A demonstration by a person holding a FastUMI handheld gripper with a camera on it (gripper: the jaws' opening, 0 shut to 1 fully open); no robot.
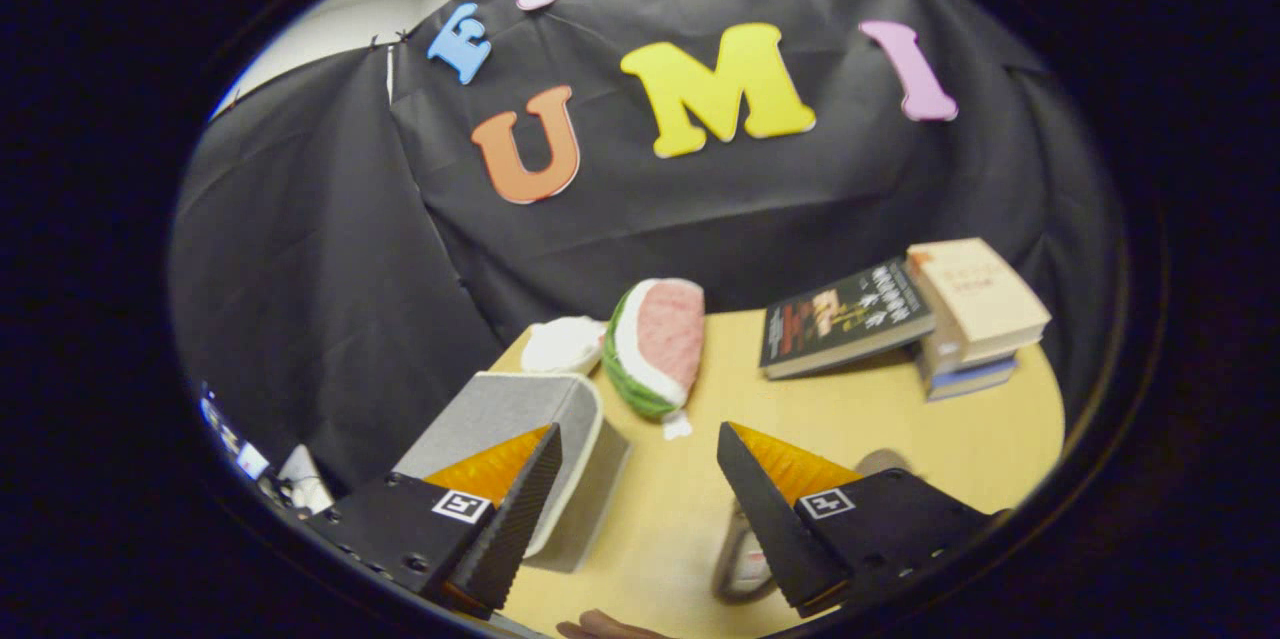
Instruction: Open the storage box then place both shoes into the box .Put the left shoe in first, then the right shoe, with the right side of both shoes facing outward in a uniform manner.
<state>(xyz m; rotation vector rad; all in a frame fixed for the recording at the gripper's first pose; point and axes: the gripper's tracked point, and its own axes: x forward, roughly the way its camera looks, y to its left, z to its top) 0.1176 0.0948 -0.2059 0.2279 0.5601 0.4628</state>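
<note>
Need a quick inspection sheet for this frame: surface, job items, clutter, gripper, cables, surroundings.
Surface: light wooden table, bare between the fingers.
Job's things: grey storage box at the left finger, lid state unclear; a shoe partly hidden behind the right finger.
Clutter: watermelon-slice plush beyond the box, white item beside it; dark book leaning on a book stack.
Gripper: gripper open, holding nothing.
Cables: nothing seen.
Surroundings: black cloth wall.
</note>
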